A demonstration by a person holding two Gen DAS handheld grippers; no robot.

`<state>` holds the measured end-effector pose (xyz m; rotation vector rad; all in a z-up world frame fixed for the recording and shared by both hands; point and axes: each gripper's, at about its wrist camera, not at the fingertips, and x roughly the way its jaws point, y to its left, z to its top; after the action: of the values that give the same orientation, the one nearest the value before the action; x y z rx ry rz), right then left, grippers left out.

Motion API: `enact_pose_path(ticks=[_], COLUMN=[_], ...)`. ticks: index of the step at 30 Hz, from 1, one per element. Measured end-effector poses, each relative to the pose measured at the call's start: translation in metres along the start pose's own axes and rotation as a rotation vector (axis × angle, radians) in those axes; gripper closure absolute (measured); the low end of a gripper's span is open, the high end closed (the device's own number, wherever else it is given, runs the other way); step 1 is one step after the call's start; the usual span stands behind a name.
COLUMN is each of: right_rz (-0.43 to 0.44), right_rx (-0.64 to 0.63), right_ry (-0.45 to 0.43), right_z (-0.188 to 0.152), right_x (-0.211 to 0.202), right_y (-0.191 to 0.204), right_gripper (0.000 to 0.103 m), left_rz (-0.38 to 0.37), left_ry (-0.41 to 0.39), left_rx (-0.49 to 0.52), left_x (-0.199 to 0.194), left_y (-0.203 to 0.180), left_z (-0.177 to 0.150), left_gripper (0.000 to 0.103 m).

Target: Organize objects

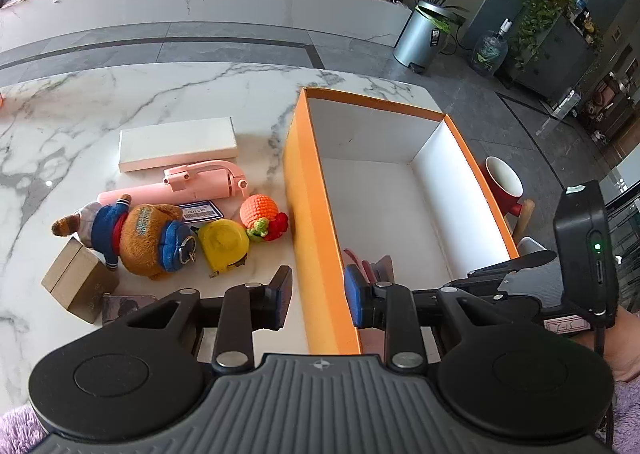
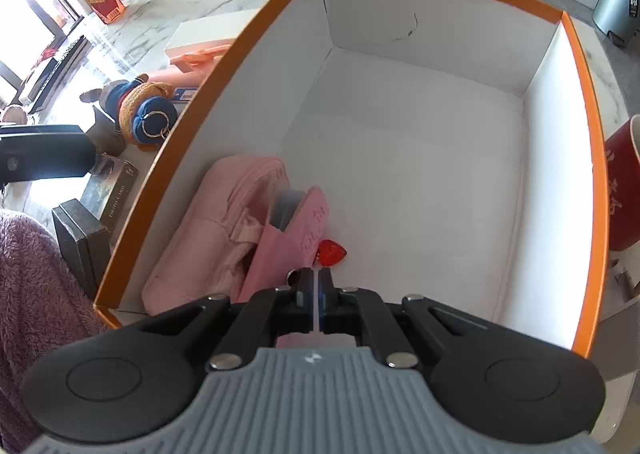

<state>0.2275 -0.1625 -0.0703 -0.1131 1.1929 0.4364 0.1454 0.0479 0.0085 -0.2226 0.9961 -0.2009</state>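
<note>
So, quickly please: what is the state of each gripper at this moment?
Left gripper: jaws open, nothing held; they straddle the orange box wall without pressing it.
Right gripper: jaws closed, above the pink pouch; nothing visibly held.

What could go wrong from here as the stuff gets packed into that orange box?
The left tongs straddle the orange box wall, so a careless move could shove it. The shut right tongs hang low over the pink pouch and red heart; dropping further could crush them. The red mug beside the box could tip.
</note>
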Motion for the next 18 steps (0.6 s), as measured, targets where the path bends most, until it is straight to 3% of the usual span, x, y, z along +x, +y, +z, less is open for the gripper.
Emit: enact_pose_path(ticks=[7, 18], right_rz=[-0.026, 0.013], right_rx=[-0.010, 0.152], right_ry=[-0.036, -0.054], right_z=[0.005, 0.003], right_x=[-0.009, -0.014], right_y=[0.009, -0.010], right_gripper=[0.101, 0.099], left_rz=[-0.019, -0.026], left_ry=[0.000, -0.012], left_rx=[-0.025, -0.059], left_x=[-0.004, -0.009], left_y=[0.010, 0.027], left_z=[-0.008, -0.015], left_gripper=[0.070, 0.070])
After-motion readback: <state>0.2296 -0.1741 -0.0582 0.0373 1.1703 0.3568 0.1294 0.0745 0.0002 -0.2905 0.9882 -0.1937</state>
